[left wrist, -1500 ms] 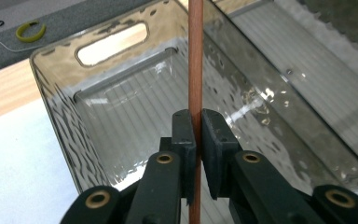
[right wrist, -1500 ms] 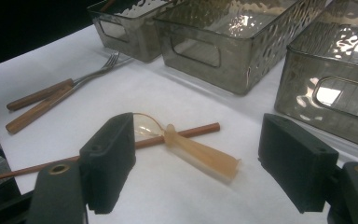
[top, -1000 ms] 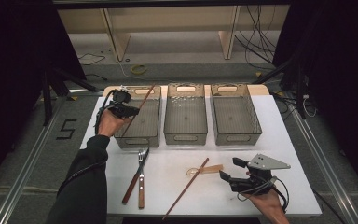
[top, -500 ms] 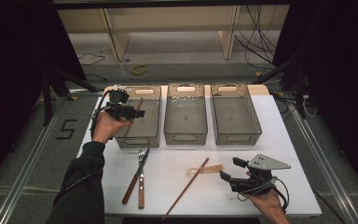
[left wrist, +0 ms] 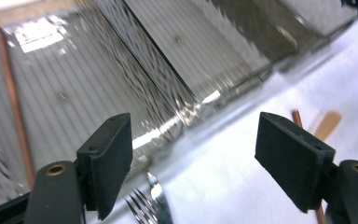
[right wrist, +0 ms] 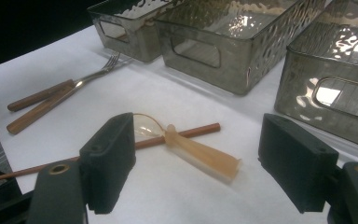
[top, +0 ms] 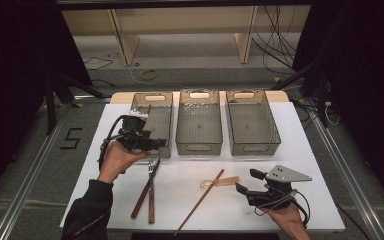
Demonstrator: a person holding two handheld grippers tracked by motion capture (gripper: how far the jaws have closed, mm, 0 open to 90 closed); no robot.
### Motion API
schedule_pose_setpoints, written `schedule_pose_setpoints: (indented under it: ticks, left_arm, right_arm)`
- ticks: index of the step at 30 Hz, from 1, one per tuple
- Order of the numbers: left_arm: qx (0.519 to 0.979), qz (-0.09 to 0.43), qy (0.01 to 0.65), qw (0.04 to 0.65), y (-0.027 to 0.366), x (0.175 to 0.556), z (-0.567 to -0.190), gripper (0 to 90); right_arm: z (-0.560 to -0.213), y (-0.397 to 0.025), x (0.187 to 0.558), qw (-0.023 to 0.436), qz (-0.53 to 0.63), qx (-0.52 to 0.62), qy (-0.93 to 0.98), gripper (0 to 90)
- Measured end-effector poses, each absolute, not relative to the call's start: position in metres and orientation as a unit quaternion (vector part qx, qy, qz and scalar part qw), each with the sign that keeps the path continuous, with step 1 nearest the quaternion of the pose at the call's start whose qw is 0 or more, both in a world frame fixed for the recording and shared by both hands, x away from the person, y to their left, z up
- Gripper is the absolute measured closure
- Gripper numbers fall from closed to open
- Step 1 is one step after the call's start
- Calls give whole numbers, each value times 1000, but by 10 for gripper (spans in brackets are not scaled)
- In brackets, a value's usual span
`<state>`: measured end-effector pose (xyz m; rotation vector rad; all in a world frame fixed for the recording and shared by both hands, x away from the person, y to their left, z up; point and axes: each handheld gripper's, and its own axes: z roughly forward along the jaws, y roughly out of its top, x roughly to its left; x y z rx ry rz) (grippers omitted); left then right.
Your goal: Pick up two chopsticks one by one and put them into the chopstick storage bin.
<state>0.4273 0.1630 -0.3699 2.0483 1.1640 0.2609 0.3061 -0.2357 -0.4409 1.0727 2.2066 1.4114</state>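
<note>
A white sheet covers the counter (top: 310, 150), whose pale wooden edge shows at the far side. Around it lies grey floor with metal rails, a black figure "5" (top: 71, 138) marked at the left, loose cables and a yellow ring beyond, and light wooden furniture legs at the back; the sides of the room are dark.

At the left, the left gripper (top: 155, 142) is held in the person's hand over the near end of the leftmost bin (top: 156, 102), jaws wide apart and holding nothing. In the left gripper view a thin brown chopstick (left wrist: 12, 93) lies inside that bin along one wall. Just in front of the bin, on the sheet, two wooden-handled forks (top: 149, 187) lie side by side, tines toward the bins.

The middle bin (top: 198, 97) and the right bin (top: 252, 97) stand close beside it, all three of smoky translucent plastic with cut-out handles; what little sits in them cannot be told from the high view.

Nearer the person, right of the forks, a second chopstick (top: 199, 201) lies slanted on the sheet with a pale translucent spoon (top: 220, 182) resting across its far end, touching it.

At the right, the right gripper (top: 245, 182) hovers low near the counter's front edge, jaws open and empty, pointed toward the spoon, which sits between the jaws in the right gripper view (right wrist: 200, 151).
</note>
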Motion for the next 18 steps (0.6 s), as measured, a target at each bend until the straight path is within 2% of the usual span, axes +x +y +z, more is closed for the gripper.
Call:
schedule_pose_setpoints:
  ticks: [18]
  left_arm:
    - [857, 52, 407, 312, 100, 370, -413, 243]
  right_arm:
    - [-440, -235, 306, 156, 491, 373, 772, 280]
